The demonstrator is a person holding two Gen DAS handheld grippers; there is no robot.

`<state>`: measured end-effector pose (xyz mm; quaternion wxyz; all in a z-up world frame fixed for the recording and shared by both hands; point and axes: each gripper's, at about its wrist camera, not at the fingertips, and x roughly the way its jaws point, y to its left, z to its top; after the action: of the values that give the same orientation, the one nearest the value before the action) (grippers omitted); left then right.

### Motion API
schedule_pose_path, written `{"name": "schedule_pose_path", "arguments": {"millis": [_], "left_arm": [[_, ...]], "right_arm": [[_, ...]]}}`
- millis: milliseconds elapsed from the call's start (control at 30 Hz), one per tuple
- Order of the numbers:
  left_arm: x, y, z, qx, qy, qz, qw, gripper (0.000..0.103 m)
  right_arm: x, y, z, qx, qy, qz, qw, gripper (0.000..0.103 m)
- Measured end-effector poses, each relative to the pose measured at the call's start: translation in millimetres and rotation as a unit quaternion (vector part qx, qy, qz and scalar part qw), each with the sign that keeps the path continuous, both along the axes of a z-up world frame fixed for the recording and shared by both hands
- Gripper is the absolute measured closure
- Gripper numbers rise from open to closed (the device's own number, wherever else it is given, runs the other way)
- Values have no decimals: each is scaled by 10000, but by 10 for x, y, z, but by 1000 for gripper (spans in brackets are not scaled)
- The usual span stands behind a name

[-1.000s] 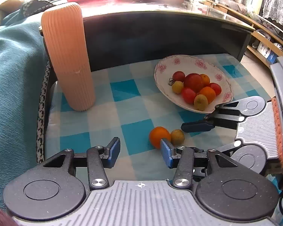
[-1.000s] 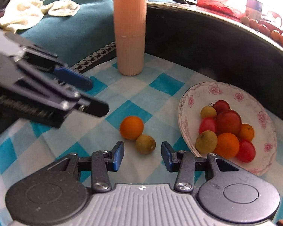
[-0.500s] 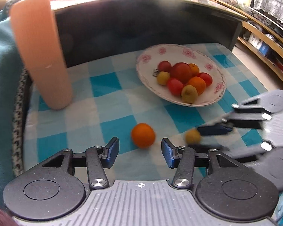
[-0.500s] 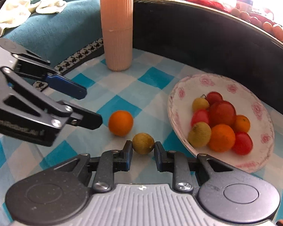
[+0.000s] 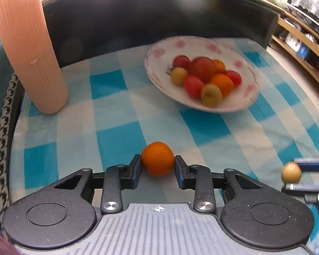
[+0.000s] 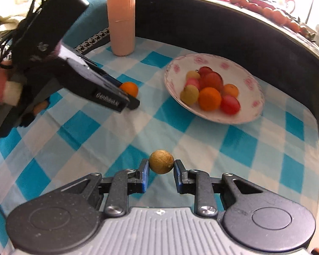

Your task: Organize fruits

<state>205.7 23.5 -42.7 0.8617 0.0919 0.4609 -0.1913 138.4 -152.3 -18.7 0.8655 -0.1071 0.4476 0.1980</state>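
My left gripper (image 5: 158, 166) is shut on an orange fruit (image 5: 157, 158) low over the blue checked cloth; the fruit also shows in the right wrist view (image 6: 129, 88) between the left gripper's fingers. My right gripper (image 6: 161, 171) is shut on a small brown-green fruit (image 6: 161, 161) and holds it above the cloth; it shows at the left wrist view's right edge (image 5: 291, 172). A white floral plate (image 5: 159, 52) (image 6: 253, 97) holding several red, orange and yellow fruits stands farther back.
A tall ribbed peach-coloured cylinder (image 5: 27, 48) (image 6: 121, 17) stands at the back left of the cloth. A dark curved wall (image 5: 138, 14) rims the far side. Teal fabric (image 6: 83, 21) lies to the left. Shelves (image 5: 304, 34) stand at the right.
My left gripper moved onto the orange fruit and shut on it. My right gripper, closing on the brown-green fruit, has lifted it and drawn back from the orange and the plate.
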Motion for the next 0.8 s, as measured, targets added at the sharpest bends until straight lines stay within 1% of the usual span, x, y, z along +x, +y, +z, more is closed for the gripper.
{"name": "schedule_pose_path", "arguments": {"millis": [100, 200, 267, 333, 400, 500, 567, 633, 700, 800], "left_arm": [[-193, -16, 83, 35, -10, -102, 9999, 62], [-454, -38, 165, -17, -17, -188, 9998, 62], [-643, -83, 176, 13, 22, -279, 9996, 62], [-825, -140, 153, 55, 75, -409, 9991, 62], [-957, -205, 102, 179, 87, -514, 9985, 62], [-1036, -272, -6, 275, 186, -641, 9974, 61], [-1078, -308, -16, 366, 76, -735, 9966, 62], [-1075, -300, 2, 256, 88, -792, 9965, 56], [-1080, -299, 4, 268, 85, -841, 9961, 55], [-1106, -316, -6, 346, 65, -948, 9949, 44]], "right_arm": [[-115, -26, 50, 9, -39, -90, 10000, 62], [-195, -41, 43, 31, -30, -157, 9999, 62], [-275, -41, 25, -25, -60, -164, 9998, 62], [-339, -48, -21, -68, -39, -179, 9998, 62], [-391, -73, -87, -109, -4, -215, 9997, 62], [-444, -95, -187, -179, 71, -199, 9996, 62], [-464, -92, -229, -280, 25, -156, 9995, 62], [-464, -103, -249, -243, 43, -126, 9996, 62], [-475, -110, -256, -197, 51, -96, 9997, 62], [-478, -115, -289, -172, 117, -57, 9998, 61]]}}
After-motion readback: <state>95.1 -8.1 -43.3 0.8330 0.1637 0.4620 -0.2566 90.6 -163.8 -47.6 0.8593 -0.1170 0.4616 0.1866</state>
